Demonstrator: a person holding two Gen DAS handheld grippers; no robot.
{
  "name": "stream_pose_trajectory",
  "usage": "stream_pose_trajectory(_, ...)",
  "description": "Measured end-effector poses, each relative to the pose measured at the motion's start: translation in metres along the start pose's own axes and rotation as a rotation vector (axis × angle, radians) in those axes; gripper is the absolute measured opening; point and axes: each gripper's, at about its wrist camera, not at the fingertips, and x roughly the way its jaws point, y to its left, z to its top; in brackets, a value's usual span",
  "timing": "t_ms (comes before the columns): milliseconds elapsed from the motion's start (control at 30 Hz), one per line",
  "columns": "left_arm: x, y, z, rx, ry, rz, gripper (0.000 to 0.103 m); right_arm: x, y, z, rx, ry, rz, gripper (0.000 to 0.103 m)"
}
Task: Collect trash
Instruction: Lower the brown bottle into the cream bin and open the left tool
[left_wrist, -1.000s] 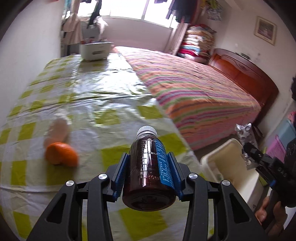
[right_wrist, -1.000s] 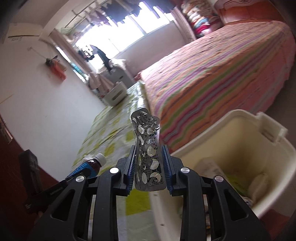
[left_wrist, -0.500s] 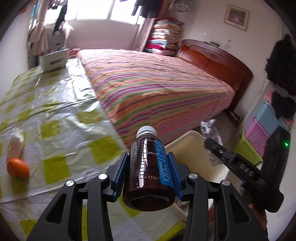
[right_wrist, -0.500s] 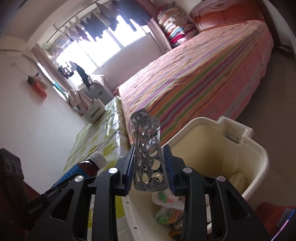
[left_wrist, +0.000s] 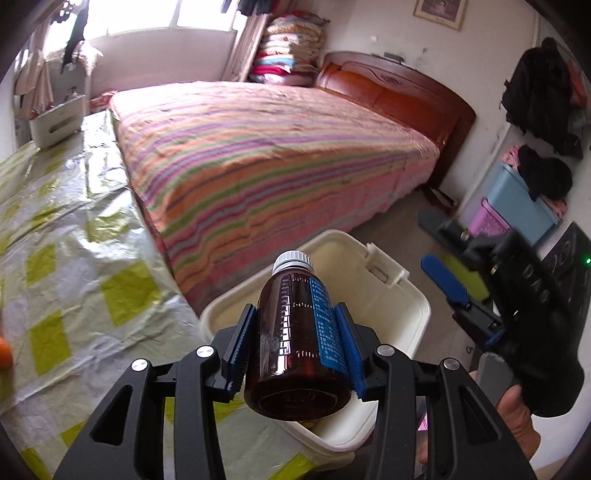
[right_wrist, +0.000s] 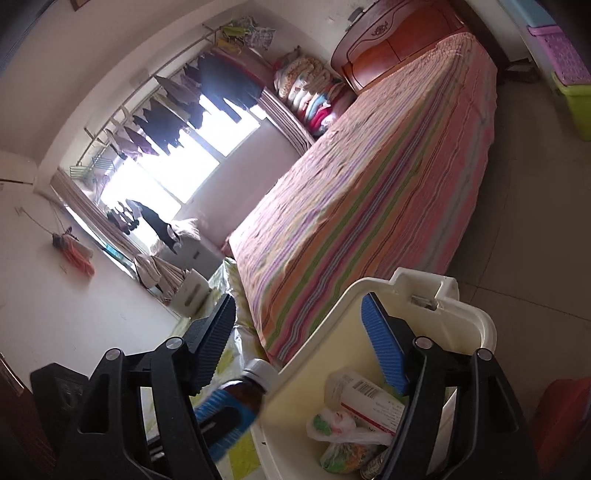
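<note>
- A table (left_wrist: 74, 266) under a crinkled yellow-and-white checked plastic cover fills the left of the left wrist view; its right edge runs right along a bed (left_wrist: 266, 158) with a striped spread.
- A white box (left_wrist: 55, 120) sits at the table's far end, below a bright window (right_wrist: 177, 162) hung with clothes.
- A wooden headboard (left_wrist: 399, 96) closes the bed's far end, with folded quilts (left_wrist: 288, 51) stacked beside it.
- An orange (left_wrist: 4, 352) shows at the table's left edge, mostly cut off.
- A cream bin (left_wrist: 402, 314) stands on the floor at the near corner of table and bed, open-topped; inside lie a white bottle (right_wrist: 364, 397) and a plastic bag (right_wrist: 340, 432).
- Bare tiled floor (right_wrist: 535, 221) opens to the right of the bed, bounded by coloured crates (left_wrist: 517, 206).
- The left gripper (left_wrist: 295, 347) is clenched on a brown bottle (left_wrist: 295, 339), white cap pointing forward, held above the bin's near rim.
- The right gripper (right_wrist: 299, 343) hangs over the bin, jaws spread, having just been opening, and nothing lies between them.
- A hand (left_wrist: 517, 432) grips its handle at the right.
</note>
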Motion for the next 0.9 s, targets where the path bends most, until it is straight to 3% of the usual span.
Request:
stream_pose_trajectory(367, 0.017, -0.017, -0.007, 0.073, 0.053, 0.015, 0.042, 0.011, 0.002, -0.016, 0.008, 0.004, 0.01, 0.071)
stream_pose_trajectory(400, 0.016, -0.019, -0.007, 0.085, 0.048, 0.021, 0.044, 0.011, -0.001, -0.016, 0.009, 0.007, 0.011, 0.071)
stream_pose_trajectory(533, 0.005, -0.022, -0.007, 0.106, 0.012, 0.044, 0.068, 0.011, 0.001, -0.021, 0.005, 0.014, 0.014, 0.072)
stream_pose_trajectory(767, -0.033, 0.0, 0.002, 0.058, -0.048, 0.088, 0.071, 0.012, 0.018, -0.027, -0.033, 0.04, 0.037, 0.073)
stream_pose_trajectory(900, -0.062, 0.034, 0.008, 0.011, -0.085, 0.163, 0.072, 0.018, 0.045, -0.044, -0.098, 0.076, 0.064, 0.074)
